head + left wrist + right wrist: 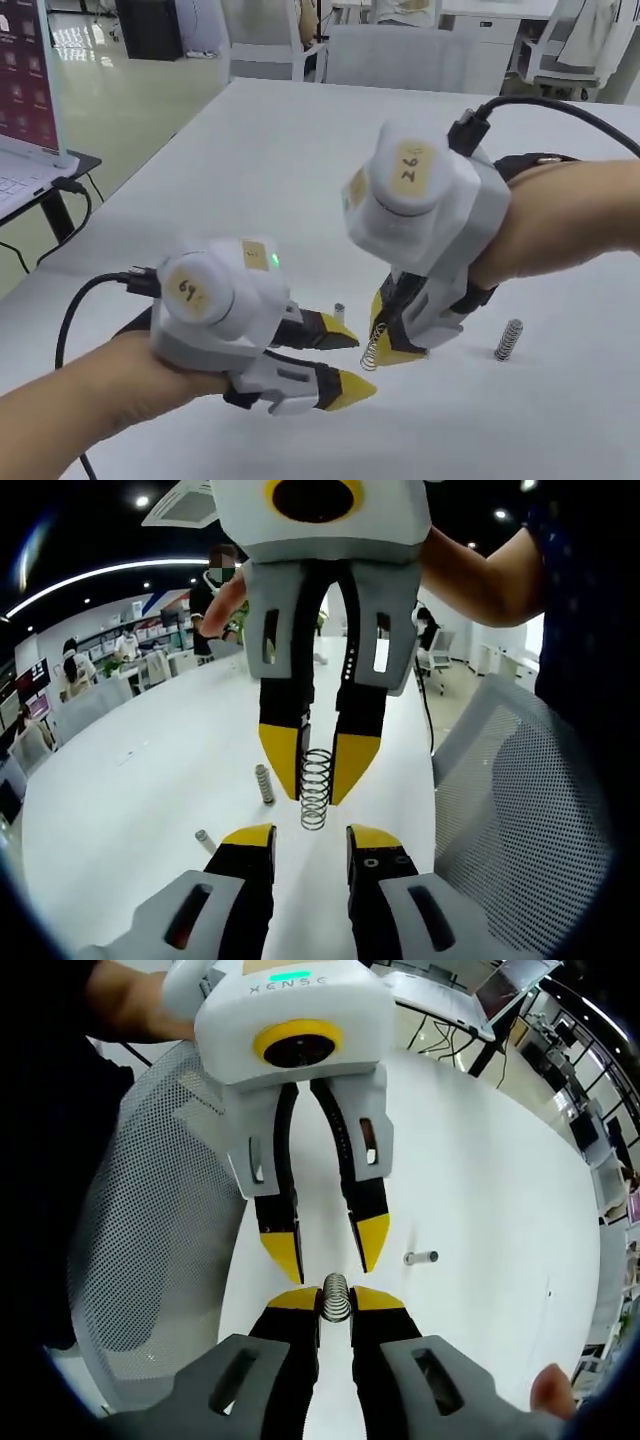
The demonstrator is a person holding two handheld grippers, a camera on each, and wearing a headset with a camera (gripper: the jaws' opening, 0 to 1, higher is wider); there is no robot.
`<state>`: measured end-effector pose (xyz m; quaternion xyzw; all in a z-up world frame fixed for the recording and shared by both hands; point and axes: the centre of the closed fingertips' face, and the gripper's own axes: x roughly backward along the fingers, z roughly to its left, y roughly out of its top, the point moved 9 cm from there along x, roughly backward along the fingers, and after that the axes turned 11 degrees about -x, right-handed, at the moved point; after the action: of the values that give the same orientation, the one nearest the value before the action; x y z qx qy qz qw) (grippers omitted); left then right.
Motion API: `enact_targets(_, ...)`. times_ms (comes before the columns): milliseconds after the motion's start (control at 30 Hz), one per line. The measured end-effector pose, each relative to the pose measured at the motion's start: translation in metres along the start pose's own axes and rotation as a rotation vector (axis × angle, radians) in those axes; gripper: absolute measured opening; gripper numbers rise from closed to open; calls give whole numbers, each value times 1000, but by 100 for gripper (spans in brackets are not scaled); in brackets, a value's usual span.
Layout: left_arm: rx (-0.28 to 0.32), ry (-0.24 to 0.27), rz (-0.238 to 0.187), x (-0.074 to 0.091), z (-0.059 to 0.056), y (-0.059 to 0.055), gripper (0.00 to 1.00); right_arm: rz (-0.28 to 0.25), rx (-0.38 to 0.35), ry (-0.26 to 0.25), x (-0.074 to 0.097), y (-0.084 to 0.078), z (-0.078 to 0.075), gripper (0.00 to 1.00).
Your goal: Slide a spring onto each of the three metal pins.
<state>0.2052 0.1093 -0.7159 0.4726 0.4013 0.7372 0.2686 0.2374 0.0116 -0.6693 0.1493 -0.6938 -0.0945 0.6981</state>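
The right hand-held gripper (337, 1304) pinches a coiled wire spring (315, 788) between its yellow wedge-shaped tips, just above the smooth white bench (250, 180). The left hand-held gripper (350, 360) faces it from the left, jaws spread and holding nothing. A short cylindrical metal pin (339, 311) stands just beyond the left tips. A second spring (509, 340) lies further right.

White housings, black jaws and yellow fingertips (352, 391) on both. The left gripper (357, 366) shows a tan sticker (192, 290) starting 69 and a green light (273, 262). The right gripper (385, 347) has a tan tag (412, 167) reading 264. A black left cable (85, 293) and a black right cable (560, 103) plug into the housings.
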Motion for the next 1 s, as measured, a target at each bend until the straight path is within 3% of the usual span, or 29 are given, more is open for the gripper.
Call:
enact_targets(600,76,119,11,32,12,-21,33,0,-12,-8,-2,-2,-10,9)
enact_targets(1000,178,191,-62,39,17,-29,39,-11,-32,-49,7,0,-30,9)
